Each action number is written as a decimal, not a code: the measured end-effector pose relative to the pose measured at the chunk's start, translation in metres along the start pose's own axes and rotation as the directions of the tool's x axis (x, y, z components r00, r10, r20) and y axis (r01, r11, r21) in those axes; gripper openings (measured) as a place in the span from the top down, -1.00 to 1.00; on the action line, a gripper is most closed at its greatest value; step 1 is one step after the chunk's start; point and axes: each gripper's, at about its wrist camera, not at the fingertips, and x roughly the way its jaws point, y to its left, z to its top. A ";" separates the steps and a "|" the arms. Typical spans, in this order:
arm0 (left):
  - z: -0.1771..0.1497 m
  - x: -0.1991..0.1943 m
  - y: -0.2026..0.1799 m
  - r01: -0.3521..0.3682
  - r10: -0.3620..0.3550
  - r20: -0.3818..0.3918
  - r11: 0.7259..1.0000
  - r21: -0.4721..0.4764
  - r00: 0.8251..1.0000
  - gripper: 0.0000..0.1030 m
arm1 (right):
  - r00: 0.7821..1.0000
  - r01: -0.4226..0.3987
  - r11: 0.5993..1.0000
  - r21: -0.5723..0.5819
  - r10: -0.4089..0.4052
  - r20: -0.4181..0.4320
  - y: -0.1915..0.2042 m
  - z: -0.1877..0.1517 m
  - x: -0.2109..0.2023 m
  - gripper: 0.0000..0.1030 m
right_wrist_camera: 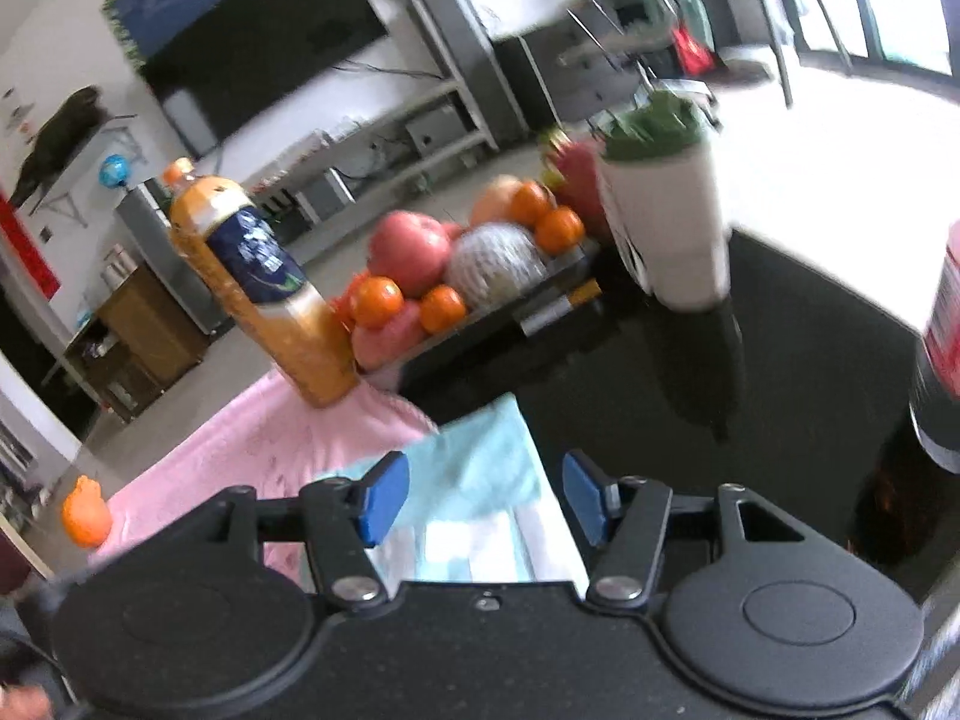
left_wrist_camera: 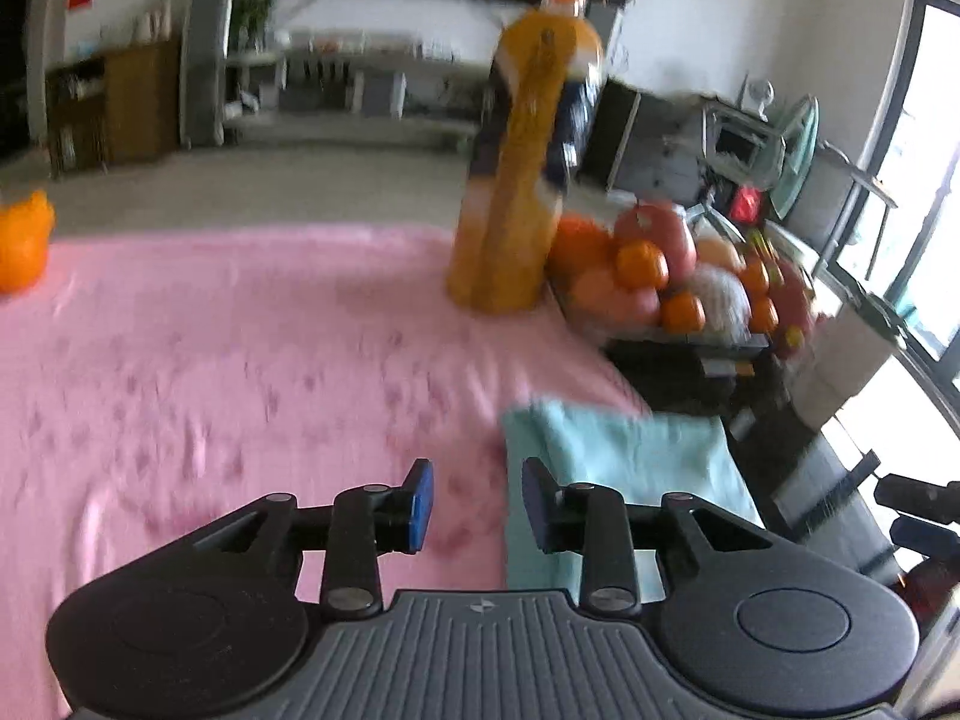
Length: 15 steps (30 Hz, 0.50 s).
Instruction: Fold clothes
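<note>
A folded light-teal cloth (left_wrist_camera: 624,468) lies at the right edge of a pink cloth (left_wrist_camera: 240,372) spread over the table. My left gripper (left_wrist_camera: 477,501) is open and empty, just above the teal cloth's left edge. In the right wrist view the teal cloth (right_wrist_camera: 474,468) lies between and below the fingers of my right gripper (right_wrist_camera: 486,498), which is open and holds nothing. The pink cloth (right_wrist_camera: 252,444) shows to its left. The right gripper's tips (left_wrist_camera: 918,516) also show at the right edge of the left wrist view.
A tall orange juice bottle (left_wrist_camera: 528,144) stands on the pink cloth's far right corner, beside a tray of fruit (left_wrist_camera: 672,276). A white pot with a green plant (right_wrist_camera: 666,216) stands on the dark table (right_wrist_camera: 750,420). A small orange object (left_wrist_camera: 21,240) sits at the far left.
</note>
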 end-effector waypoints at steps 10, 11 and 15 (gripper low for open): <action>-0.071 0.010 -0.045 0.077 -0.017 -0.287 0.977 0.199 0.958 0.32 | 0.948 0.074 0.994 0.084 -0.044 -0.316 -0.027 -0.059 0.029 0.79; -0.074 0.008 -0.039 0.055 0.003 -0.293 0.981 0.188 0.956 0.32 | 0.947 0.094 0.989 0.114 -0.053 -0.316 -0.036 -0.061 0.027 0.88; -0.074 -0.015 -0.019 -0.002 0.040 -0.322 0.993 0.118 0.946 0.47 | 0.971 0.121 0.955 0.270 -0.057 -0.231 -0.058 -0.075 -0.009 0.64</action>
